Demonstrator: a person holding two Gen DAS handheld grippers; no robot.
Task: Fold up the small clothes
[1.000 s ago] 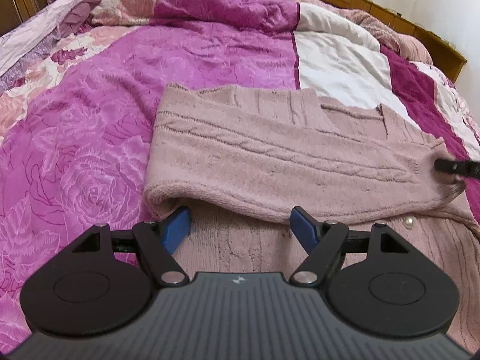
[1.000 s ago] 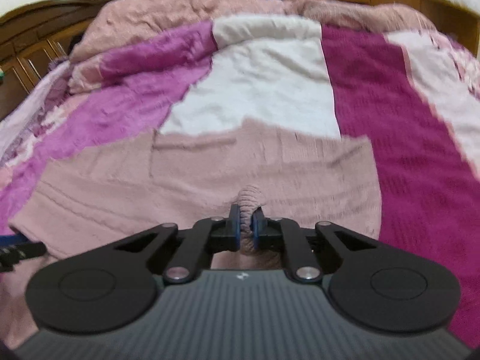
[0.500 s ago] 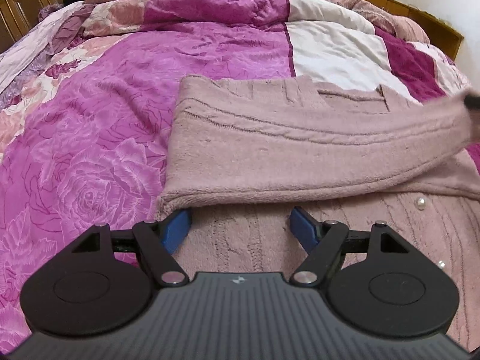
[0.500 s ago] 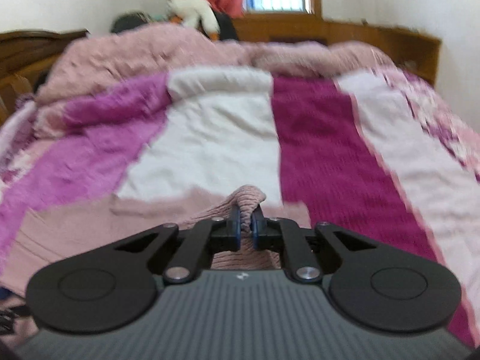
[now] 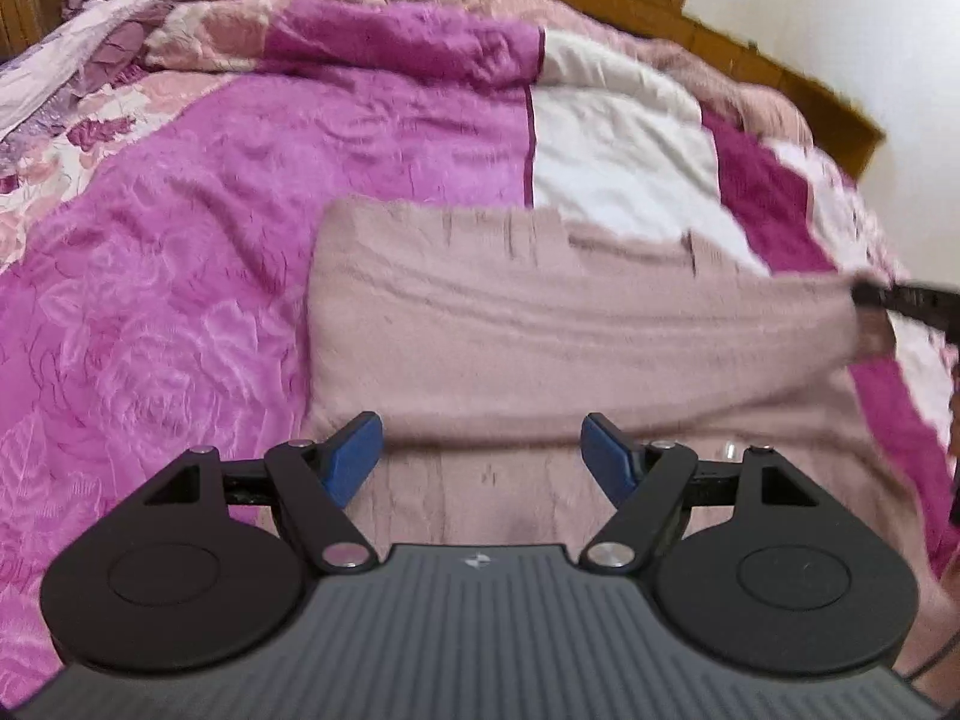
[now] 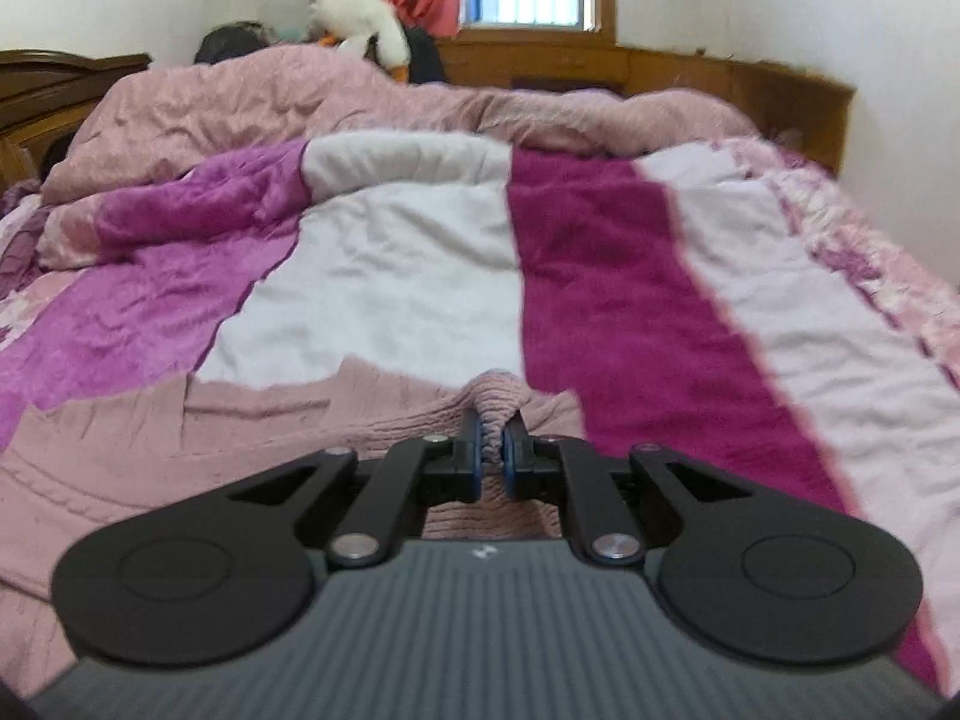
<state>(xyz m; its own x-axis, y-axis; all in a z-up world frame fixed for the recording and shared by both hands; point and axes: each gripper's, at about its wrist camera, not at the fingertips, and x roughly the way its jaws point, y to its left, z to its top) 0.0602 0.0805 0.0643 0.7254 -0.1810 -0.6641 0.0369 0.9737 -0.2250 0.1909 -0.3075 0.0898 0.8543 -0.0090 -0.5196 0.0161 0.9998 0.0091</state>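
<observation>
Sleeve lifted off the cardigan and drawn out to the right

Compared with a second ago, the right gripper [image 6: 492, 450] has raised the sleeve [image 5: 600, 348] it pinches by the cuff: then the sleeve lay folded across the pink cardigan [image 5: 498, 492], now it stretches taut above the body toward the bed's right side, so the fold looks to be getting redone or straightened. The right gripper's jaws are clamped tight on the knit cuff, and its view has tipped up toward the window. The left gripper [image 5: 483, 456] hovers low over the cardigan's near part, jaws wide apart and holding nothing, angled down. The cardigan lies spread on the magenta quilt [image 5: 180, 300].
</observation>
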